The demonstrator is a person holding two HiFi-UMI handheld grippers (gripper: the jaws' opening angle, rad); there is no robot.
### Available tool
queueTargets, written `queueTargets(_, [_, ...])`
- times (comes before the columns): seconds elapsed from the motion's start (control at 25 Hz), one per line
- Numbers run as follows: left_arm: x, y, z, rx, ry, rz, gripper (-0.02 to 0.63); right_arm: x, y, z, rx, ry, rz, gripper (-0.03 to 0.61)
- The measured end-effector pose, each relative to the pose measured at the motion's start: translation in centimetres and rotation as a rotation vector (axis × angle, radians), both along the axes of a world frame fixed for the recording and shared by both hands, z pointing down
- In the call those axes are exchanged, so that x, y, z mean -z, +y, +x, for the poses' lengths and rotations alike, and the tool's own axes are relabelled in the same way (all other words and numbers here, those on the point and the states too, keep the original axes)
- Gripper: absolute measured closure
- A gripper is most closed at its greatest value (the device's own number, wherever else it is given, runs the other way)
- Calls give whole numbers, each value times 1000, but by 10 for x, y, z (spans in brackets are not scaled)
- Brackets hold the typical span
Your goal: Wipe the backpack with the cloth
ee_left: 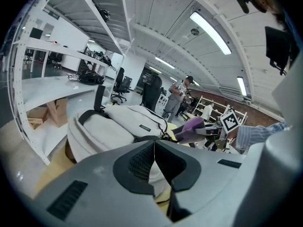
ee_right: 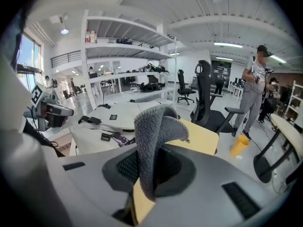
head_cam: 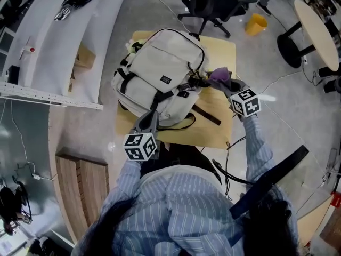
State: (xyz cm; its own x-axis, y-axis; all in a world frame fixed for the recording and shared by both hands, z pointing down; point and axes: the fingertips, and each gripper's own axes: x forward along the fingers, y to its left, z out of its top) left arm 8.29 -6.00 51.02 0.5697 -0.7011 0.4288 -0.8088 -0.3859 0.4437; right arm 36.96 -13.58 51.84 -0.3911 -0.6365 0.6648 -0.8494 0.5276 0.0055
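Nearest the camera, the person's striped sleeve leads to the left gripper (head_cam: 147, 120), which sits at the near edge of the backpack (head_cam: 165, 63). Its own view shows the jaws closed tip to tip, with cream backpack fabric in the narrow gap below the tips and a black strap (head_cam: 157, 101) just beside them. The backpack lies flat on a small yellow worktop (head_cam: 221, 52), front pocket up, covering most of the worktop's left half. On the person's right, the right gripper (head_cam: 226, 85) reaches in from the side with its jaws clamped on the cloth (head_cam: 219, 76), a plush purple-grey fold that stands up out of the jaws and droops over at its top. The cloth is at the backpack's right edge, close by the zipper pulls (head_cam: 193, 82); whether it is actually touching the fabric cannot be told. Beyond the worktop stand a black office chair (head_cam: 210, 1) and a yellow bin (head_cam: 256, 24) on the grey floor.
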Motion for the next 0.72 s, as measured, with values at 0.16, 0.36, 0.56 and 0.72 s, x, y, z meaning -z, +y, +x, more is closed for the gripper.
queueTargets(0.16, [2, 9, -26, 53, -23, 0, 607, 15, 26, -11, -65, -94, 40, 537])
queueTargets(0.36, [4, 16, -52, 63, -56, 5, 608, 10, 75, -43, -140, -217, 38, 537])
queueTargets(0.56, [3, 42, -81, 56, -48, -6, 609, 4, 123, -76, -196, -268, 11, 537])
queueTargets(0.72, [0, 65, -112, 25, -40, -7, 607, 1, 149, -115, -226, -260, 16, 537])
